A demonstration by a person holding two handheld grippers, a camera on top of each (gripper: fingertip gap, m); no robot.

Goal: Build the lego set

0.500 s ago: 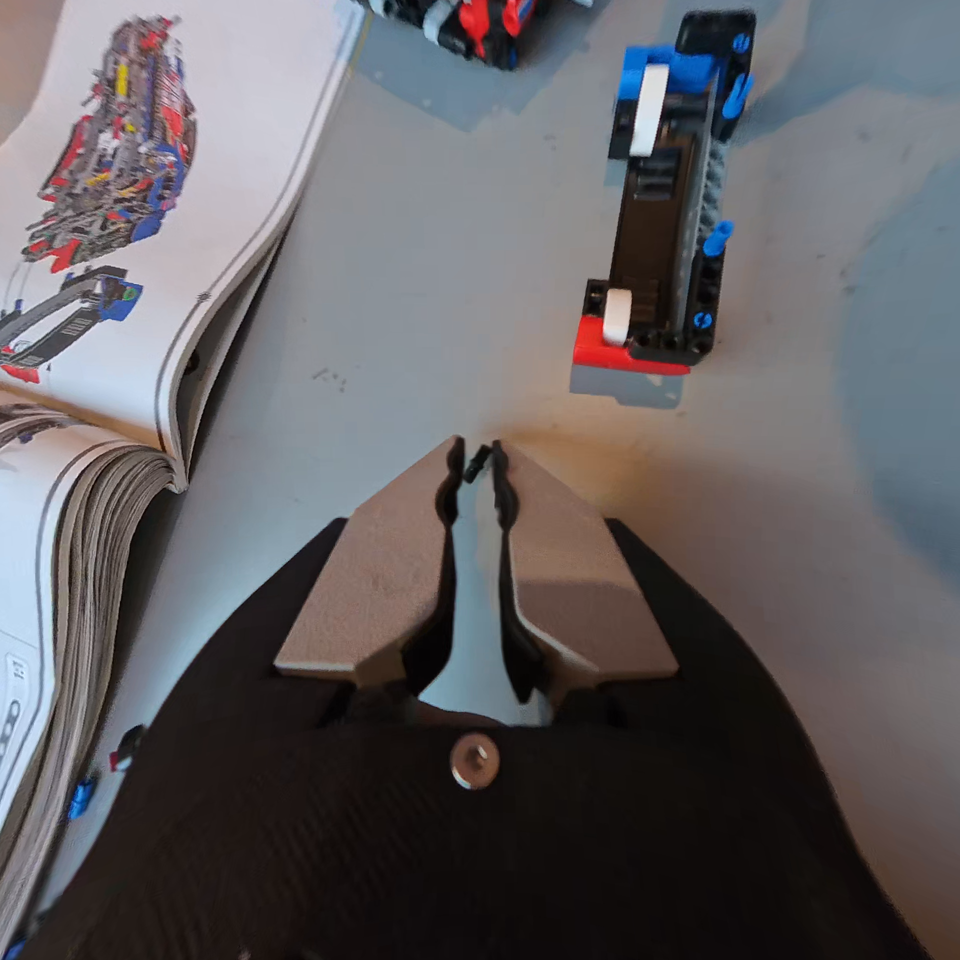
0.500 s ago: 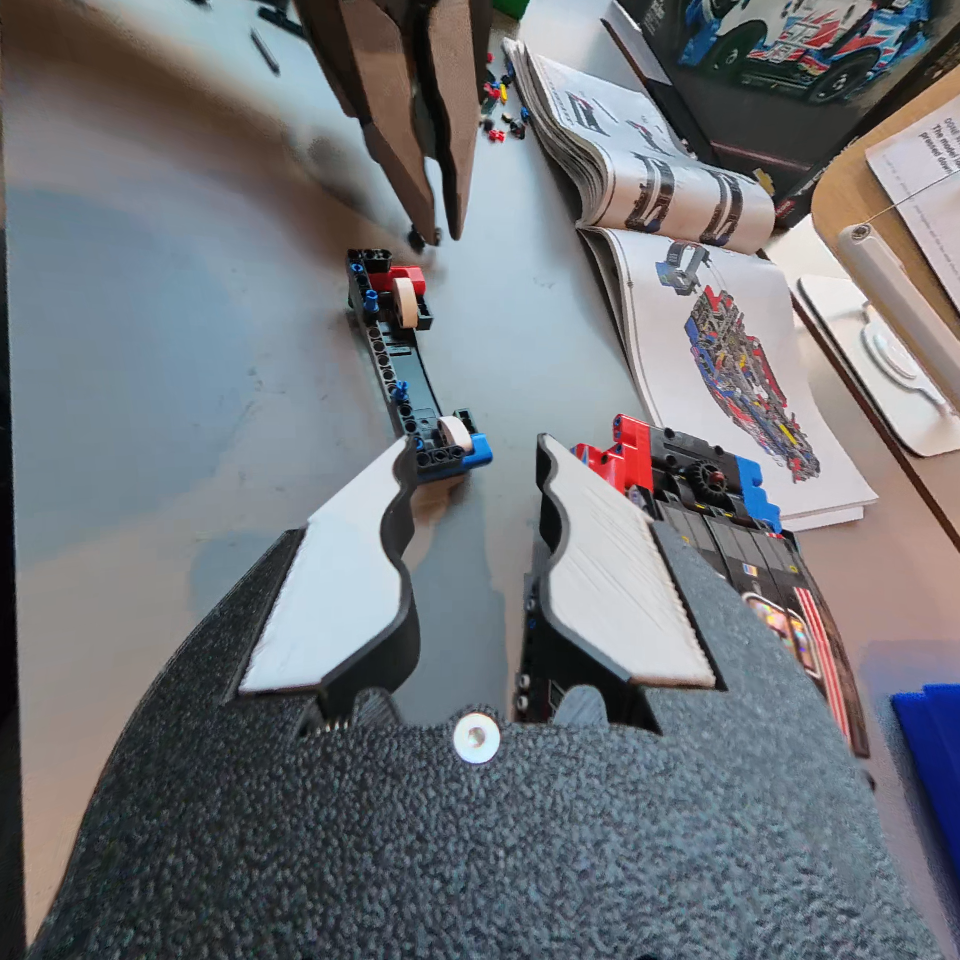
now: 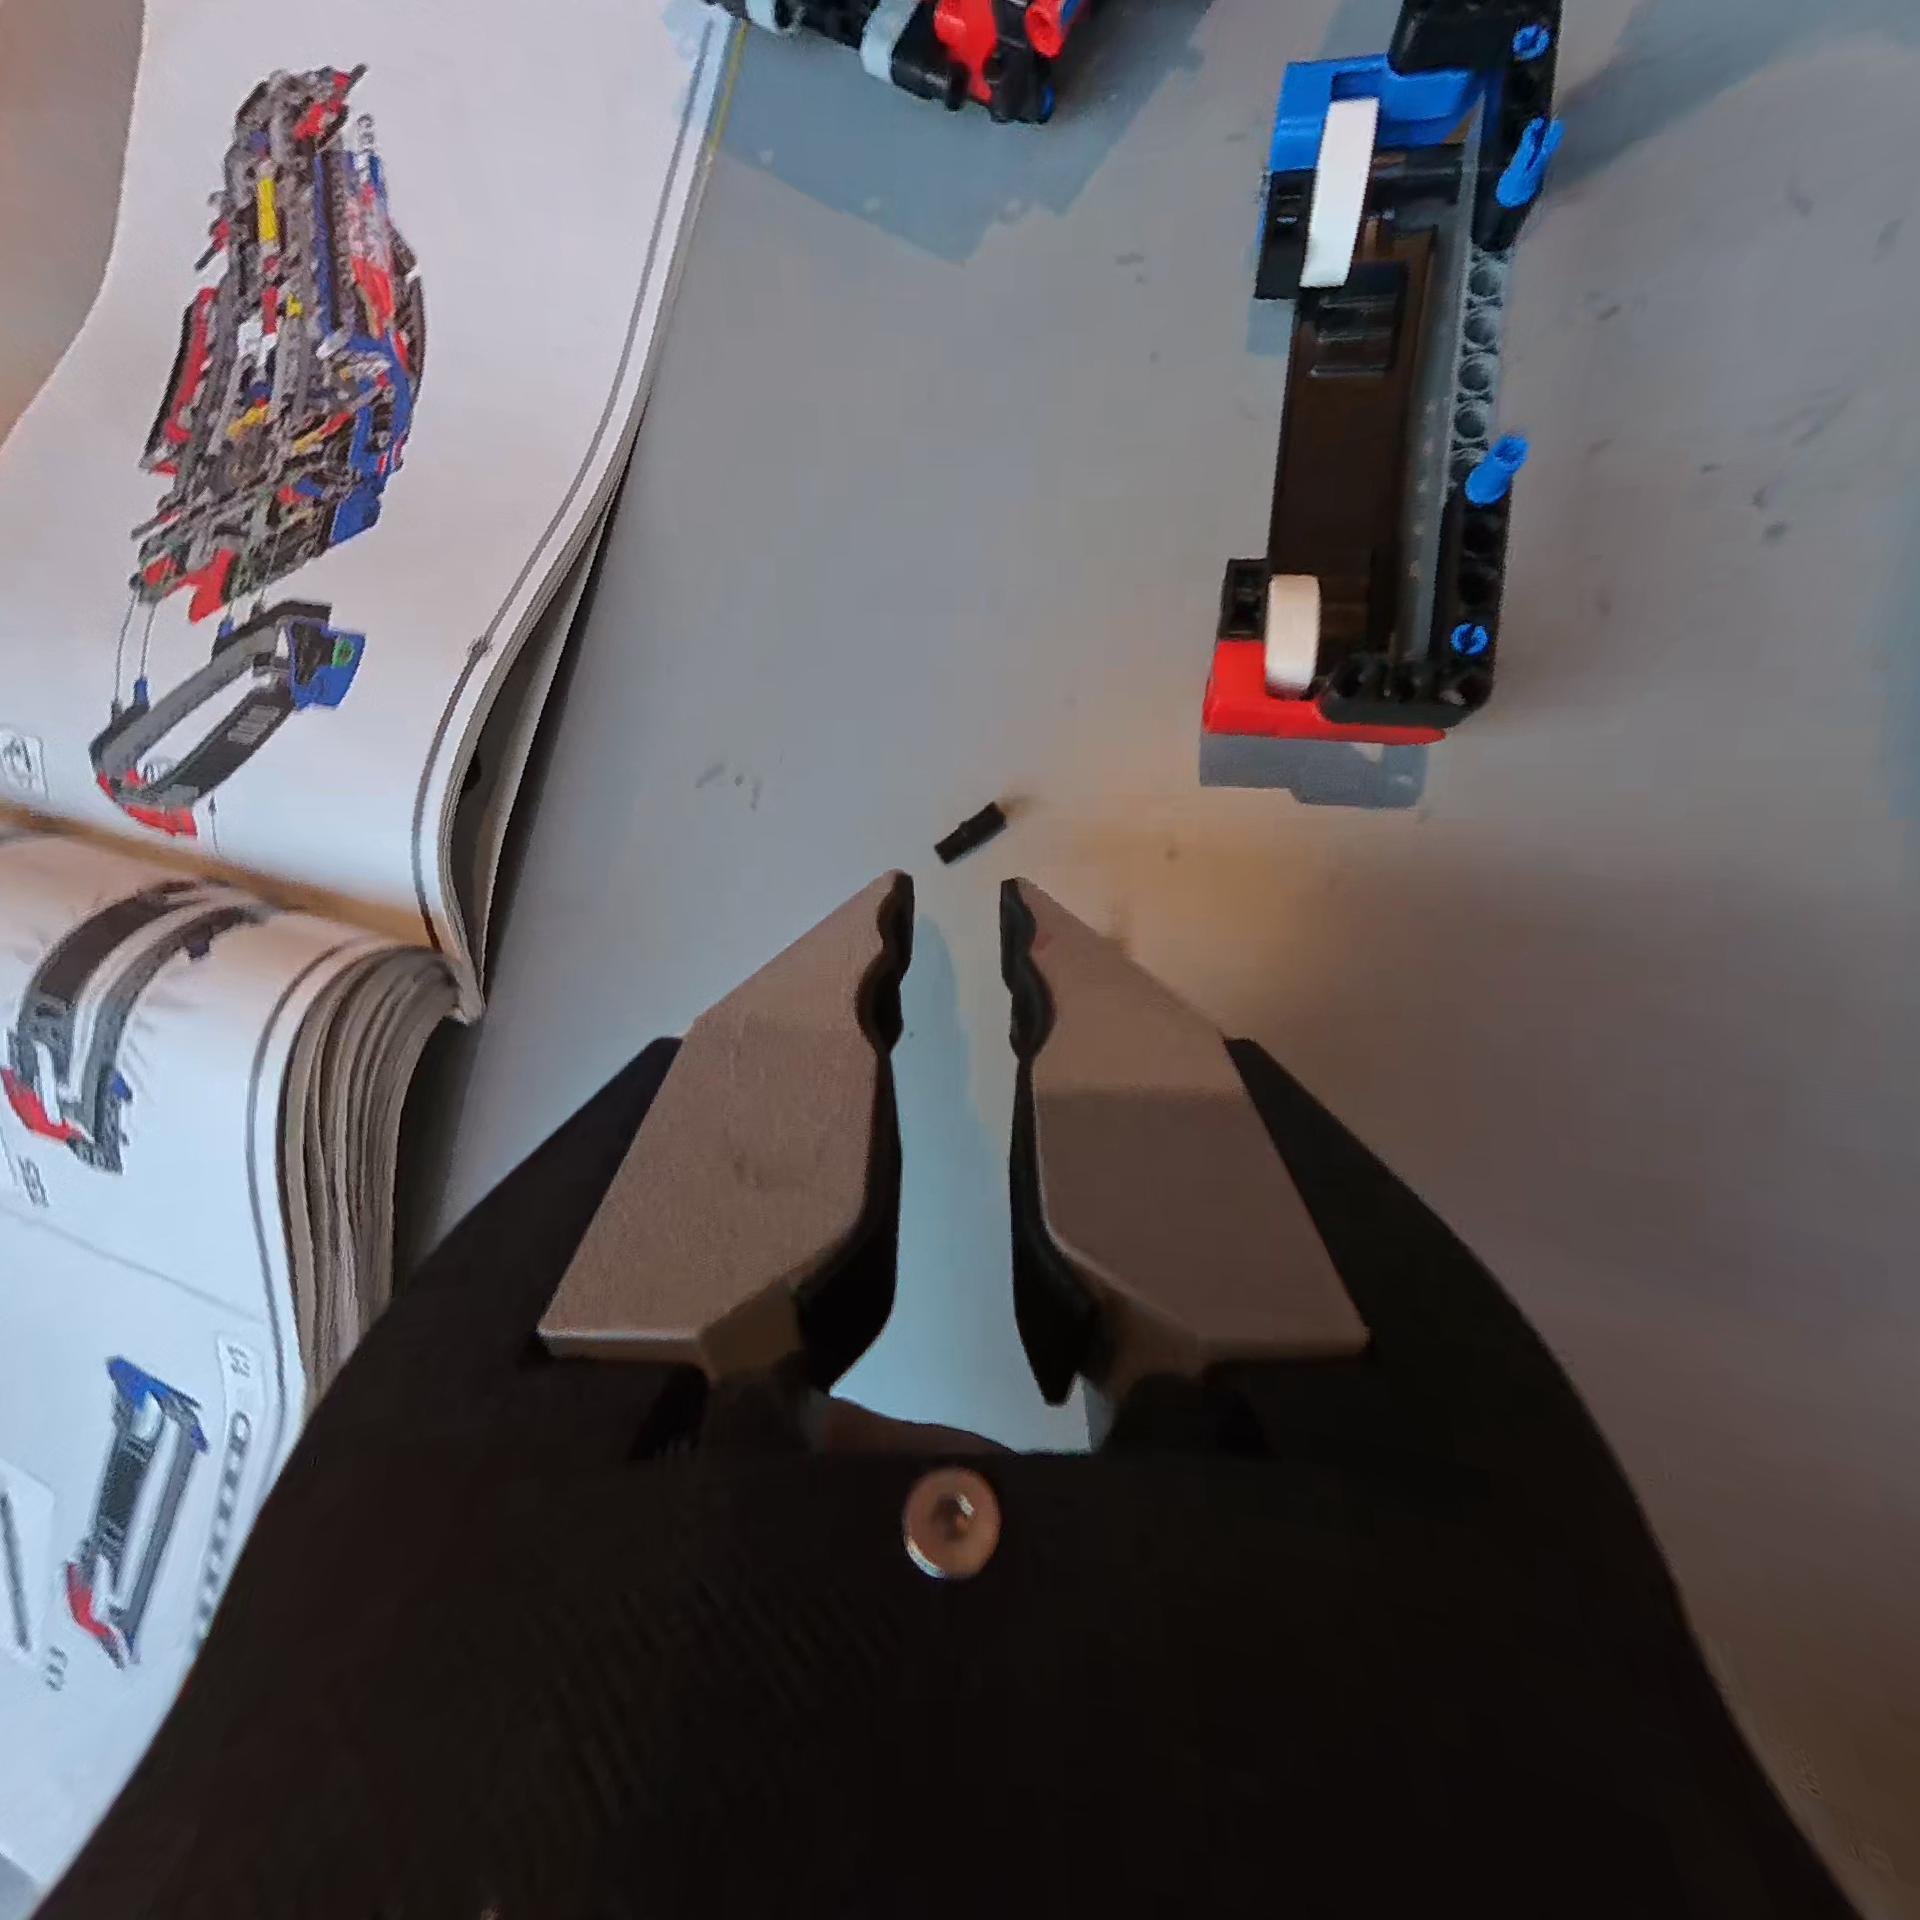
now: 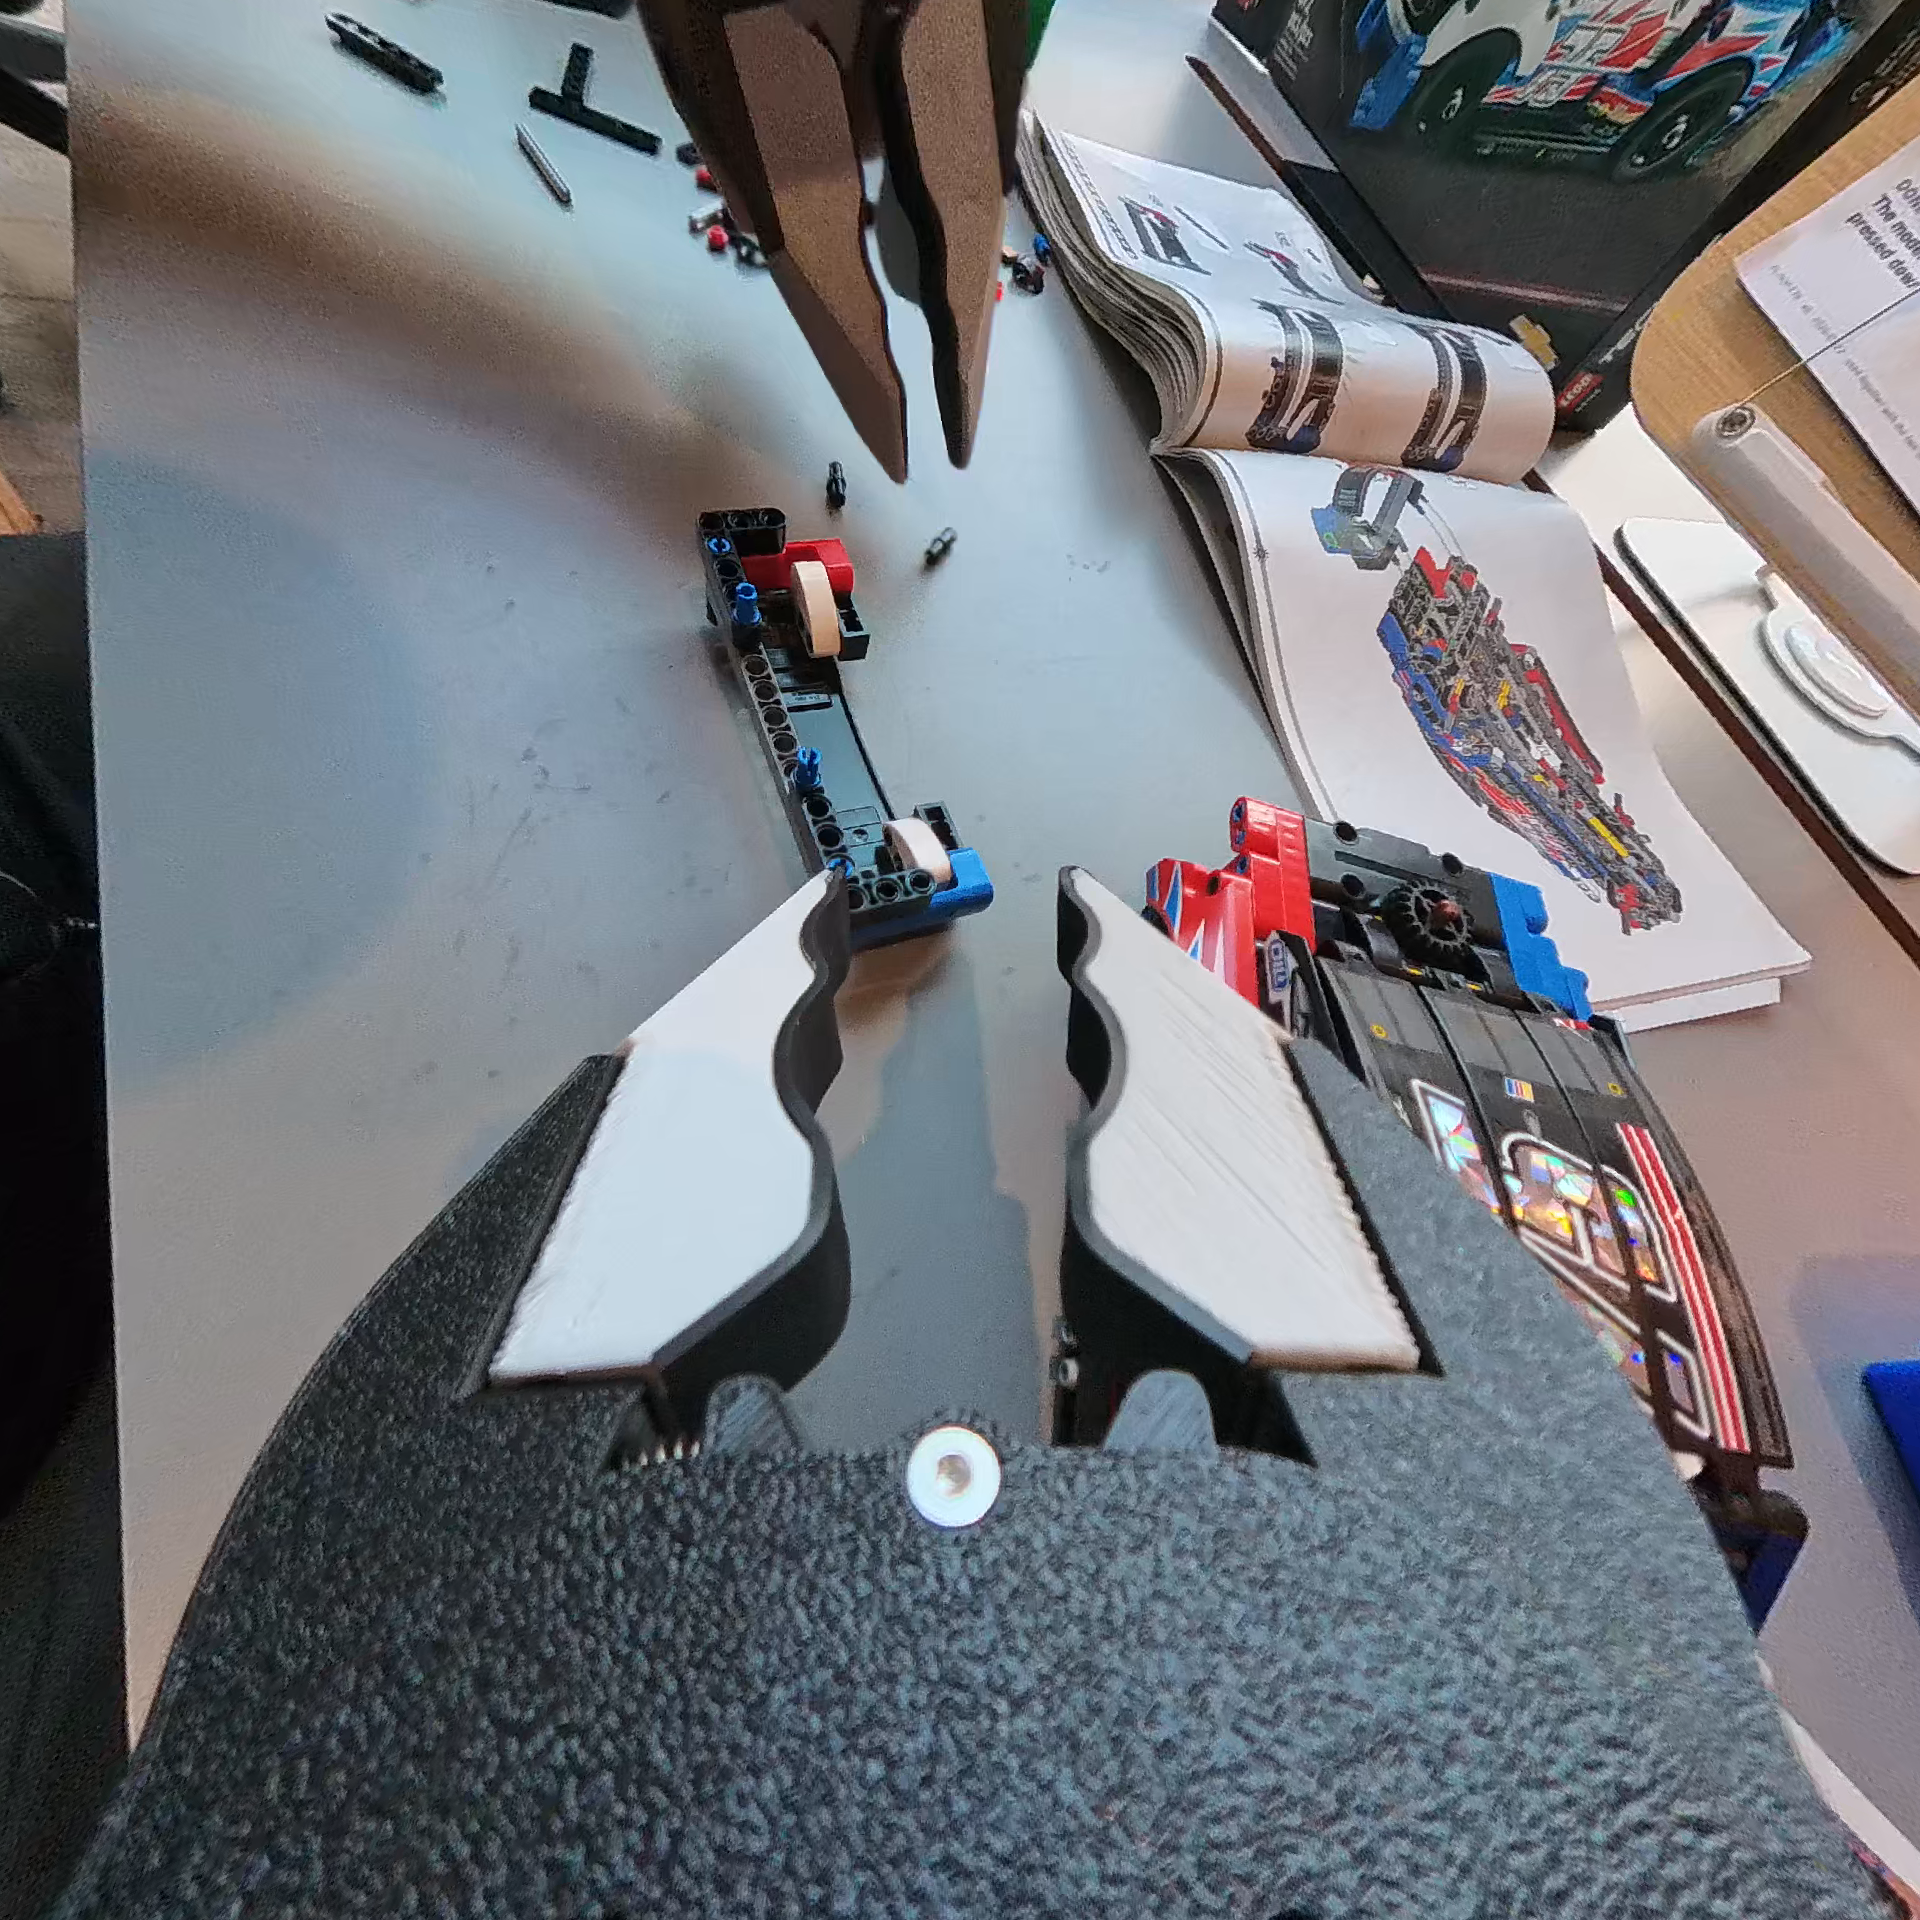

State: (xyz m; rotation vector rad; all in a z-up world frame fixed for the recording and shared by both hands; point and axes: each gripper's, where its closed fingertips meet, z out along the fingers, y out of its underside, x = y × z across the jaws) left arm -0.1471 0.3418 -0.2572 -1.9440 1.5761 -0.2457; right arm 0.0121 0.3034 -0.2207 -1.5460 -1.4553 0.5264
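Note:
My left gripper [image 3: 956,891] is open by a narrow gap and empty, just above the grey table. A small black pin [image 3: 968,831] lies on the table right beyond its tips. It also shows in the right wrist view [image 4: 939,545], below the left gripper [image 4: 928,462]. A second black pin [image 4: 834,483] lies near the red end of the long black subassembly [image 4: 821,717], which has white, blue and red parts [image 3: 1371,416]. My right gripper [image 4: 951,894] is open and empty, its tips by the subassembly's blue end.
The open instruction book [image 3: 312,436] lies left of my left gripper [image 4: 1455,675]. The partly built car body [image 4: 1455,1039] sits right of my right gripper. The set's box [image 4: 1558,104] stands at the back. Loose black parts [image 4: 582,104] lie far back. The tips of one gripper are about 20 cm away from the tips of the other.
My left gripper has opened and let go of the small black pin, which now lies on the table in front of its tips. The right gripper has barely moved.

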